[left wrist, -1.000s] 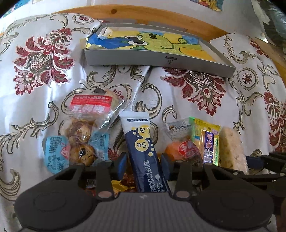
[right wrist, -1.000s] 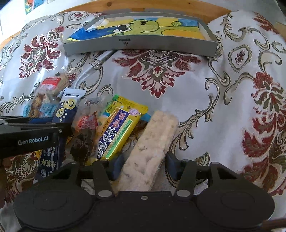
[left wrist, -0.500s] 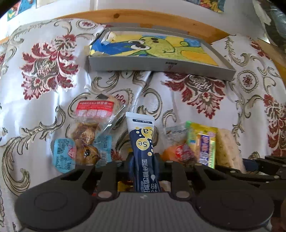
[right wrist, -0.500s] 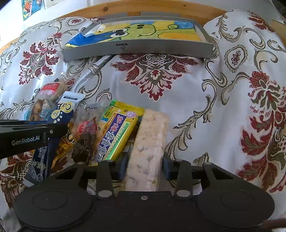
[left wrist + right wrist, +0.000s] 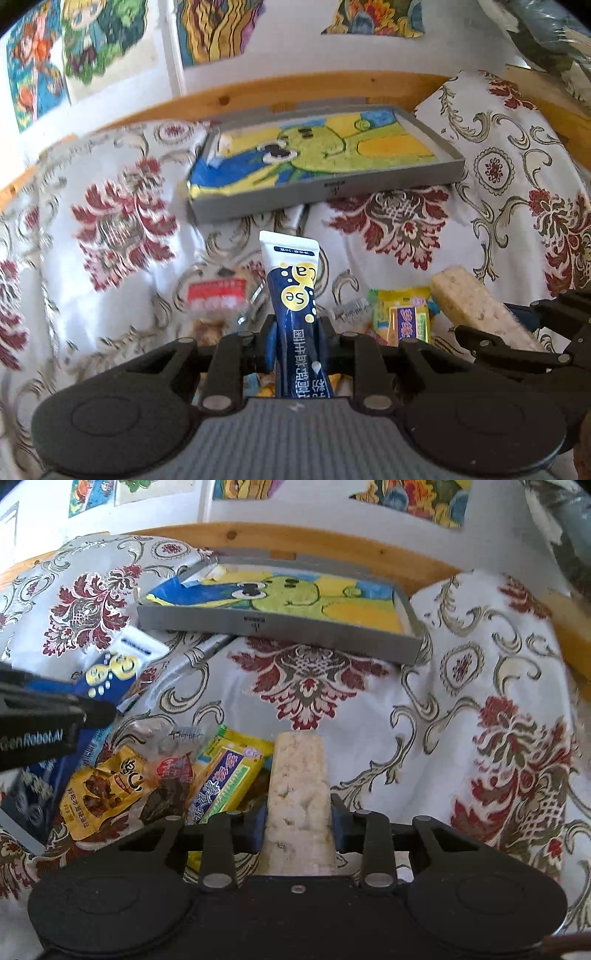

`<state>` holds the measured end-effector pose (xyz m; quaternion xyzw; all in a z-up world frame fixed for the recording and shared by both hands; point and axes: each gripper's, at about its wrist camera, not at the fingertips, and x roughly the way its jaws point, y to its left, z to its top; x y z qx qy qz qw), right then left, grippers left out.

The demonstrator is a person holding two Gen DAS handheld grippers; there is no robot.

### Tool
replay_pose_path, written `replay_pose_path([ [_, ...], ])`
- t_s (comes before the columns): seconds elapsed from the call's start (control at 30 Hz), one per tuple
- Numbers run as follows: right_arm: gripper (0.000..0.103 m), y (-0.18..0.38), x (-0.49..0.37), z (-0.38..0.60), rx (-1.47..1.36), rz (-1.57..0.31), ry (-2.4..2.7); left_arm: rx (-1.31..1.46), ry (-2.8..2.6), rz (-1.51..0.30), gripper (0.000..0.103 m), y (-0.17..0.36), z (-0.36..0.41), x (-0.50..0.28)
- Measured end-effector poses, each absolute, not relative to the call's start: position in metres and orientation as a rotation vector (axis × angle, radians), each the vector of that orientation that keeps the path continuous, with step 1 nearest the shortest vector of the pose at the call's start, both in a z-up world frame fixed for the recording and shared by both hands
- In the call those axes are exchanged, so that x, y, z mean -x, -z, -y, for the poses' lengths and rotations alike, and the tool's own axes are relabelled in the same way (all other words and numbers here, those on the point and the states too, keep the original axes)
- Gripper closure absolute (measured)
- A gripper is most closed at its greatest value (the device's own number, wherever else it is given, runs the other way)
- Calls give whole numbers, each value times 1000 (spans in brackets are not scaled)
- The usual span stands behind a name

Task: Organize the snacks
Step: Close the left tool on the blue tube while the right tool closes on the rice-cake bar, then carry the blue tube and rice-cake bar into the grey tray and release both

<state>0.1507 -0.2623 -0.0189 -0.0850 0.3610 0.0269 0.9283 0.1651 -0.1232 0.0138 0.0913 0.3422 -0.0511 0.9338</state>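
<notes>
With the left tongs (image 5: 297, 328) clamped on the blue sachet (image 5: 293, 291) and the right tongs (image 5: 297, 821) on the rice bar (image 5: 297, 786), carry both level to the grey tray (image 5: 280, 626).

Two wrist views, low, facing forward, sharing grey tray (image 5: 332, 188) (image 5: 280, 626)

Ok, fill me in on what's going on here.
A person is sorting snacks with two handheld grippers. The left gripper is shut on a dark blue packet; the right gripper is shut on a pale rice bar. Other snacks lie on the flowered cloth. The grey tray beyond holds none.
</notes>
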Motion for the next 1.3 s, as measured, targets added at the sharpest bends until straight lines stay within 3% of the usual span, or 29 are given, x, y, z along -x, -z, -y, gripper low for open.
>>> replay_pose_path([
  [0.57, 68, -17, -155, 276, 126, -576, -38, -191, 78, -606, 79, -49, 128, -180],
  [1.3, 68, -45, -309, 304, -10, -264, -46, 35, -14, -444, 79, -83, 143, -359],
])
